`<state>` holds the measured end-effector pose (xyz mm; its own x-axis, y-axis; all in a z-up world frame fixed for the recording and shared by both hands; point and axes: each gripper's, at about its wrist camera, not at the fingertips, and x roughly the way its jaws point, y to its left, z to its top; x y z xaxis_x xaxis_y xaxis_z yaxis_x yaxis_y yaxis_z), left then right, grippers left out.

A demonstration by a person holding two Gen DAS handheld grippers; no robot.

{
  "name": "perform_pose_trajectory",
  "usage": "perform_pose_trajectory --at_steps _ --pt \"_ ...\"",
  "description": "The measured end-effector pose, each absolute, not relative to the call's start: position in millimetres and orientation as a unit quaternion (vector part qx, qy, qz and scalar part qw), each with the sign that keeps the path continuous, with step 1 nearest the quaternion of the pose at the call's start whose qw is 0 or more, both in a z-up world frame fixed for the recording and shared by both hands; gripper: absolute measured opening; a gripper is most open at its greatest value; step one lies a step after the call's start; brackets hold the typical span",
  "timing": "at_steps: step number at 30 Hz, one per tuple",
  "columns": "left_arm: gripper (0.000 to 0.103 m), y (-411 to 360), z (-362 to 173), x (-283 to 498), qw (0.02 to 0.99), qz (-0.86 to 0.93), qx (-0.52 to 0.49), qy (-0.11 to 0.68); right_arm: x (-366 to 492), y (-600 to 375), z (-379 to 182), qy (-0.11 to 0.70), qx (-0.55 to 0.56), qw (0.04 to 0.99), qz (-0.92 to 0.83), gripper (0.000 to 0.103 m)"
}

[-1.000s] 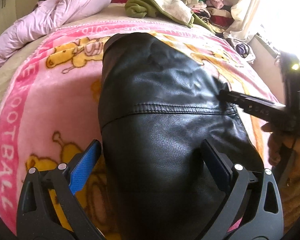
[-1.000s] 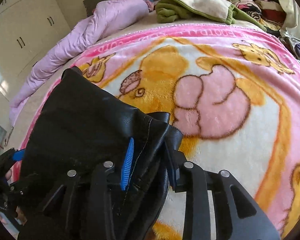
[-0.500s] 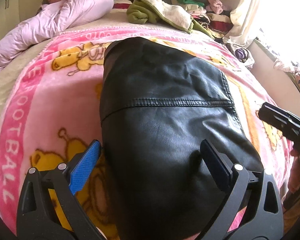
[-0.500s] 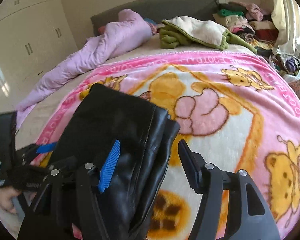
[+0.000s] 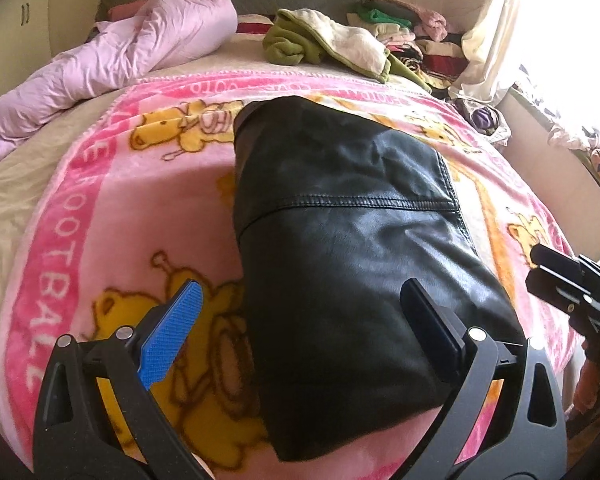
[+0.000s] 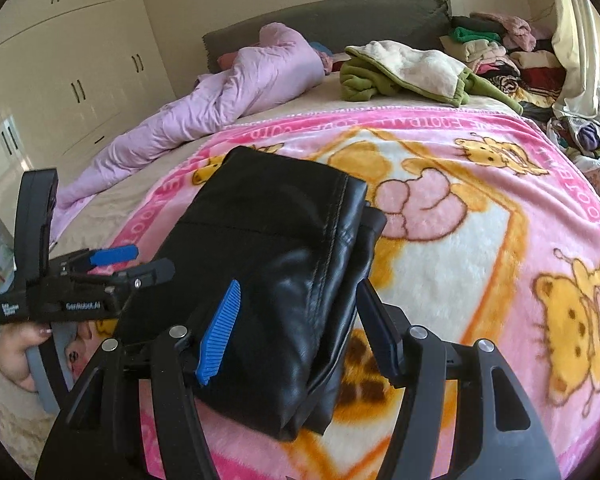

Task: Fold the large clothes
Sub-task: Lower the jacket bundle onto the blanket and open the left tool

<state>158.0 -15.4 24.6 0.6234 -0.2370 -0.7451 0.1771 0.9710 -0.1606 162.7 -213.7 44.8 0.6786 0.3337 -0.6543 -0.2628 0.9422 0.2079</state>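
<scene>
Black leather garment (image 5: 348, 240) is lying folded into a compact slab on the pink cartoon blanket (image 5: 112, 208), roughly mid-bed. In the right wrist view its layered edges (image 6: 340, 280) are showing along one side; what's tucked inside the fold is hidden, so can't tell the garment type for sure.

Left gripper (image 5: 300, 328) is hovering over the near end of the garment w/ fingers spread wide, gripping nothing; blue pad (image 5: 172, 332) is sitting over the blanket, the other finger over the leather. Whether the tips are touching fabric – can't tell.

Right gripper (image 6: 300, 324) is also spread wide and empty, framing the garment's near corner. In the left wrist view it's poking in at the frame's right edge (image 5: 568, 284), mostly cut off.

Left hand (image 6: 16, 344) is only partly showing, low in the right wrist view.

Behind: lilac duvet (image 6: 228, 96), green-and-cream fleece (image 6: 412, 68), clothes pile (image 6: 496, 52) partly washed out by window glare.
</scene>
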Motion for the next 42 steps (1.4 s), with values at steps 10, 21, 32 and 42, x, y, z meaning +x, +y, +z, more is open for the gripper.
perform_pose_trajectory --at_steps 10,21,32,42 --pt "0.093 -7.4 15.6 139.7 0.896 -0.115 -0.046 0.426 140.3 -182.1 45.7 0.364 -0.006 0.911 0.191 0.051" --pt "0.093 -9.2 -6.9 128.5 0.884 -0.125 -0.066 0.445 139.8 -170.6 17.7 0.4 -0.04 0.898 0.181 0.051" --pt "0.095 -10.8 -26.9 139.7 0.871 -0.149 -0.104 0.456 138.8 -187.5 -23.8 0.436 -0.02 0.887 0.151 0.056" --pt "0.095 -12.1 -18.3 136.3 0.877 -0.141 -0.095 0.449 149.5 -187.3 -25.3 0.442 0.005 0.885 0.148 0.058"
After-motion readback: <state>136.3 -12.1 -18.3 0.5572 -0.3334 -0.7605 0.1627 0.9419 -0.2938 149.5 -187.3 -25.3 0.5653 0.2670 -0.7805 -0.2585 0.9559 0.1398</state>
